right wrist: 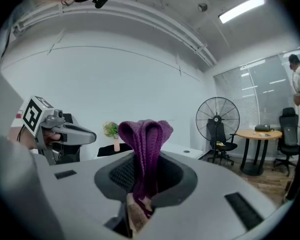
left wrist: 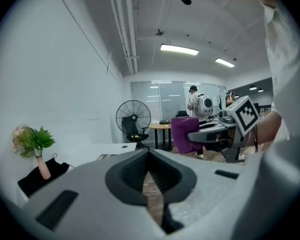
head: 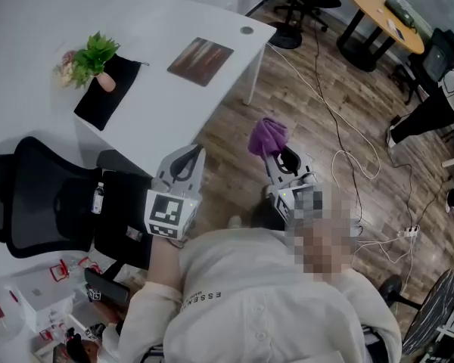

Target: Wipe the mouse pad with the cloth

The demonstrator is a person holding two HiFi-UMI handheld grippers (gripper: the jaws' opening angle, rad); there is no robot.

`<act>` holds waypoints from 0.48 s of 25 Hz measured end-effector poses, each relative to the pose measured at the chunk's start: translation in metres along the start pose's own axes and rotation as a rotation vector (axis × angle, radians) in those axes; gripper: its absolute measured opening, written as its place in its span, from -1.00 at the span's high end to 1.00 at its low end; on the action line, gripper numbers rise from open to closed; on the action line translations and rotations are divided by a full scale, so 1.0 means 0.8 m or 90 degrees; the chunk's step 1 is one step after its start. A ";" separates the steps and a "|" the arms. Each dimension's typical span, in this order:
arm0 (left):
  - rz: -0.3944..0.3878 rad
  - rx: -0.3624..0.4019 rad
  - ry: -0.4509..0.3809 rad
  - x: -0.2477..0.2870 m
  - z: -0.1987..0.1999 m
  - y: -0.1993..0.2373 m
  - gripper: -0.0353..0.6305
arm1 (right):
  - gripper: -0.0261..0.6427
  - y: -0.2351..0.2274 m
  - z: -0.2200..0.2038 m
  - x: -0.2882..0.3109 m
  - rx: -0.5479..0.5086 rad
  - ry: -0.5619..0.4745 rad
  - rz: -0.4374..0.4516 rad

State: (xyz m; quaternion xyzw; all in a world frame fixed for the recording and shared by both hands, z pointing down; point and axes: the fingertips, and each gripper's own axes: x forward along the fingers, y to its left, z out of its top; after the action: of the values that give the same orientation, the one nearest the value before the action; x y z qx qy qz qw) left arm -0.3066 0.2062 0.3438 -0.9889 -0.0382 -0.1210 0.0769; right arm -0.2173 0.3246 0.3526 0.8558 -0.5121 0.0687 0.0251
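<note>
cloth, purple, one only, clamped between the jaws of the right gripper, bunched and folded, standing up past the tips; held in the air over the floor, touching no surface. left gripper just beside it on the left, jaws drawn together on nothing, only a thin slit between the pads. two grippers in all, side by side near the table's edge.

mouse pad, one, reddish-brown and rectangular, lying flat ahead of the left gripper and well apart from both sets of jaws and from the cloth. beneath it one white table, bare around the pad, with one round cable hole near the far corner. further left of the left gripper, one black mat on the same table, and on it one small green plant in a pink vase.

ahead of the right gripper, wood-plank floor crossed by loose white cables. close on the left of the left gripper, one black office chair. far ahead on the right, one round wooden table. one standing fan beside a glass partition, plain white walls, two strip lights on the ceiling.
</note>
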 end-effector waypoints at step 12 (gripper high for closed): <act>0.071 -0.019 0.009 0.047 0.002 0.067 0.89 | 0.66 -0.026 0.013 0.101 -0.014 0.011 0.073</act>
State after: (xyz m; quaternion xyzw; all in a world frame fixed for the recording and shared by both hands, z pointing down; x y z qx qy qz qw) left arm -0.2652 0.1559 0.3438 -0.9897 0.0195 -0.1237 0.0688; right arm -0.1603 0.2624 0.3549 0.8242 -0.5607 0.0717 0.0348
